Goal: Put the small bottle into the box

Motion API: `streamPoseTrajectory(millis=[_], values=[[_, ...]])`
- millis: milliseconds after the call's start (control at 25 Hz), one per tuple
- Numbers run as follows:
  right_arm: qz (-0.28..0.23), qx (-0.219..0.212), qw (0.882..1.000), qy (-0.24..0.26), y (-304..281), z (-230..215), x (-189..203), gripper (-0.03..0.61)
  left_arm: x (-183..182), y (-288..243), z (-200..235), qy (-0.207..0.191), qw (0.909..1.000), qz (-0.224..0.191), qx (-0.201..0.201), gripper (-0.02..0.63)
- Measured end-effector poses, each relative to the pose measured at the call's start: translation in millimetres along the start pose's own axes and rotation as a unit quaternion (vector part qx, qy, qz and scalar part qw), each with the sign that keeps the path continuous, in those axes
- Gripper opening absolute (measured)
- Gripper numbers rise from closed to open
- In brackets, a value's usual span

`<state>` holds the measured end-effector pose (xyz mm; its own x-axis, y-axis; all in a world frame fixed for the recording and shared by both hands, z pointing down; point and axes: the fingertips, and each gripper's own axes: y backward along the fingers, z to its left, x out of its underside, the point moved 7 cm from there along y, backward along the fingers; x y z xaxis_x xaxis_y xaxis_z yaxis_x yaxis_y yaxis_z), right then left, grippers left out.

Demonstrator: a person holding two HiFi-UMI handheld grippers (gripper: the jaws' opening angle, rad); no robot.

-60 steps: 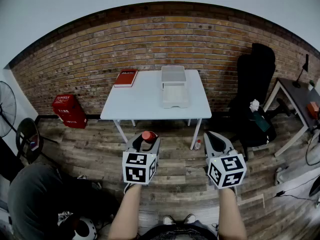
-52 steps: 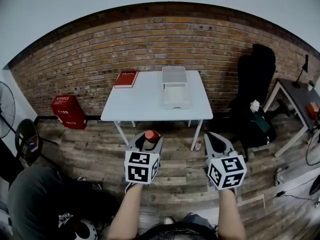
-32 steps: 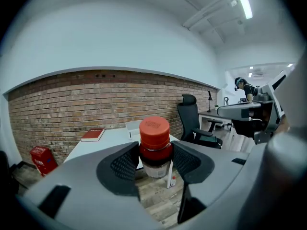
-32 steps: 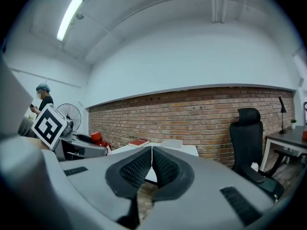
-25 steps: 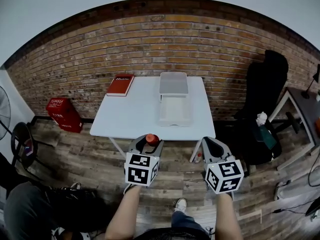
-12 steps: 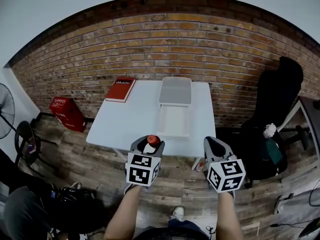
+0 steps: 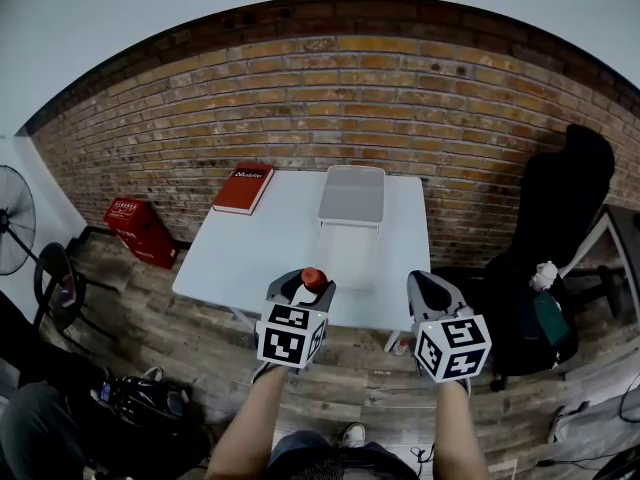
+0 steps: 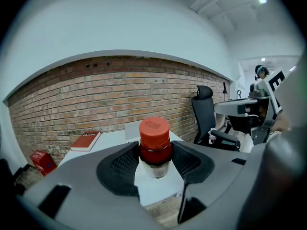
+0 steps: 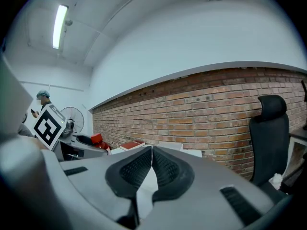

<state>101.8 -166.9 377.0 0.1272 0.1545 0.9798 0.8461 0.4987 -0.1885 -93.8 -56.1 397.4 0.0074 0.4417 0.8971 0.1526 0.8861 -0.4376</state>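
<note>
A small bottle (image 8: 154, 147) with a red cap (image 7: 313, 277) stands upright between the pads of my left gripper (image 7: 305, 286), which is shut on it just below the cap. In the head view this gripper hangs over the near edge of the white table (image 7: 260, 258). The clear plastic box (image 7: 348, 258) lies open on the table ahead, its lid (image 7: 352, 194) folded back towards the brick wall. My right gripper (image 7: 428, 290) is held at the table's near right corner; its pads (image 9: 144, 169) meet with nothing between them.
A red book (image 7: 243, 187) lies at the table's far left corner. A black office chair (image 7: 560, 228) stands to the right, a red crate (image 7: 140, 230) and a fan (image 7: 15, 233) to the left. A bottle (image 7: 402, 345) lies on the wooden floor by the right table leg.
Both grippers have come forward to the table's near edge, which now lies under them. The bottle stays gripped in the left gripper throughout.
</note>
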Motion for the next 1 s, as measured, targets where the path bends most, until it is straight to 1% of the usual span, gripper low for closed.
streamPoseTrajectory(millis=[240,480,800,1000], values=[[-0.005,-0.007,1.0,0.002,-12,-1,-5,0.021,-5,-7,9,0.003,1.0,0.001,-0.004,0.229],[-0.004,-0.005,1.0,0.002,-35,-5,-4,0.021,-6,-30,21,0.0,1.0,0.006,0.005,0.229],[0.007,0.017,1.0,0.006,-91,-12,-5,0.021,-14,-88,56,-0.003,0.9992,0.008,0.04,0.229],[0.011,0.035,0.999,0.013,-129,-16,-17,0.021,-25,-125,82,-0.005,0.9977,0.012,0.067,0.229]])
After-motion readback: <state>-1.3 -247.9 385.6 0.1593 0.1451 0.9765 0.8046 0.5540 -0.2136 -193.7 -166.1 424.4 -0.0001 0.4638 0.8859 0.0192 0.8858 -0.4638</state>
